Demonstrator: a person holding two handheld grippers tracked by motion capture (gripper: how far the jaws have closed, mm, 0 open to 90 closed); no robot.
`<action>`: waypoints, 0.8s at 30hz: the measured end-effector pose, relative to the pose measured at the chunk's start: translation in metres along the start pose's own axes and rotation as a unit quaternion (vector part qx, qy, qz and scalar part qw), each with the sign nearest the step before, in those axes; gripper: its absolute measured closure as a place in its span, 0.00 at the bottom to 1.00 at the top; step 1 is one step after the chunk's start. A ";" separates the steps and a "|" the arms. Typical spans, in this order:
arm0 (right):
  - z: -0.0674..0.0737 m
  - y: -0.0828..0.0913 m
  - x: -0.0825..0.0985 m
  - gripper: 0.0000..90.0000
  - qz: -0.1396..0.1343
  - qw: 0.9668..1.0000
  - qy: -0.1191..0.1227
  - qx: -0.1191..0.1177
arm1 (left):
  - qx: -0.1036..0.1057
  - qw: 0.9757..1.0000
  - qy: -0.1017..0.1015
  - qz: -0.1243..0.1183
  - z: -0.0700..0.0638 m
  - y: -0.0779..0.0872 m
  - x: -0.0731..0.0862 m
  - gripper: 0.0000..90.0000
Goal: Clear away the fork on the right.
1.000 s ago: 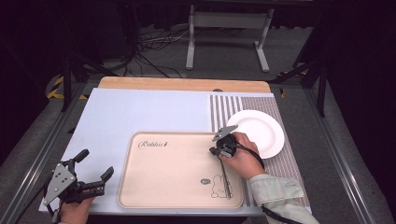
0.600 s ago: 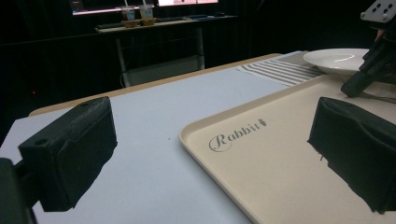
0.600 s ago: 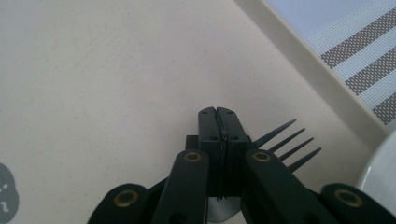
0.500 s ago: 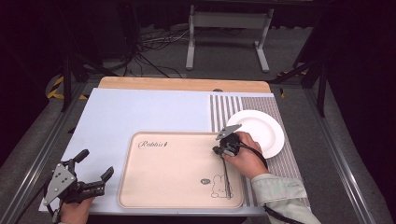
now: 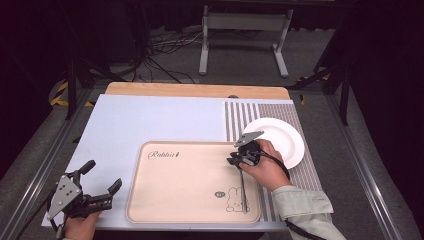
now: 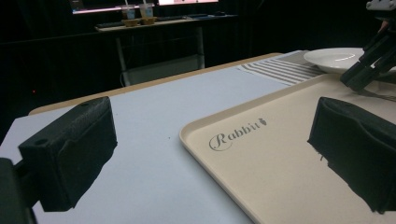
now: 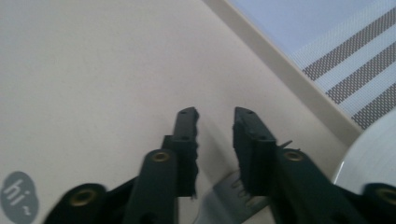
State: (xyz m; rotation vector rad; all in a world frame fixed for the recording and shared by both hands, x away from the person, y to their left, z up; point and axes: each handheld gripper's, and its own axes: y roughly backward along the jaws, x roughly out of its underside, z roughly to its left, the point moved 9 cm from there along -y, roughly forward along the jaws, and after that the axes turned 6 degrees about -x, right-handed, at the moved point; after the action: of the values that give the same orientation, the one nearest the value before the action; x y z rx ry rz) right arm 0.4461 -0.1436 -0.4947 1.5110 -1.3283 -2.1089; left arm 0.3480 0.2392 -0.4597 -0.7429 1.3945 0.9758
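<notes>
High view: my right hand [image 5: 267, 167] sits right of centre in the frame, forearm in a pale grey-green sleeve coming up from the lower right corner, wrist bent so my right gripper [image 5: 239, 159] points down and left onto the beige tray [image 5: 185, 210]. A fork [image 5: 243, 192] lies on the tray along its right side, handle running toward the bottom of the frame, past the small rabbit drawing. My gripper tips are at the fork's upper end. My jaws have just been opening. A white plate [image 5: 287, 142] rests on the striped mat [image 5: 235, 117] just right of my hand. In the lower left corner my left hand holds my left gripper [image 5: 100, 182] level over the pale blue table cover [image 5: 150, 117], jaws spread wide, nothing between them.

Left gripper view: my two black left fingers [image 6: 70, 149] stand far apart at the frame's left and right edges, with bare cover and the tray's corner between them. At upper right my right gripper [image 6: 369, 65] slants down onto the tray, with the plate [image 6: 334, 58] behind it.

Right gripper view: my right fingers [image 7: 187, 140] rise from the bottom centre, parted by a narrow gap. The fork's tines [image 7: 233, 193] lie low between them, against the tray; the pads do not press on the metal. The plate's rim [image 7: 369, 154] curves in at lower right, and the striped mat [image 7: 355, 70] fills the upper right.
</notes>
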 end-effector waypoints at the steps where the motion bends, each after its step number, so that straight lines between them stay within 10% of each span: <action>1: 0.001 0.001 -0.002 0.52 -0.008 1.000 0.003 -0.006 | 0.000 1.000 0.000 0.000 0.000 0.000 0.000 0.02; 6: 0.005 0.013 -0.013 0.26 -0.039 0.999 0.019 -0.003 | 0.001 1.000 0.000 0.002 0.000 -0.001 0.000 0.02; 24: 0.017 0.075 -0.019 0.12 -0.131 0.987 0.088 0.009 | 0.001 1.000 0.000 0.000 -0.001 -0.002 -0.001 0.02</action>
State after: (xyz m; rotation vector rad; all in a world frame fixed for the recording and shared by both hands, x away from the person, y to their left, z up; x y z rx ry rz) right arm 0.4179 -0.1646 -0.4240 1.9208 -1.1429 -2.0530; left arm 0.3498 0.2373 -0.4592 -0.7402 1.3954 0.9738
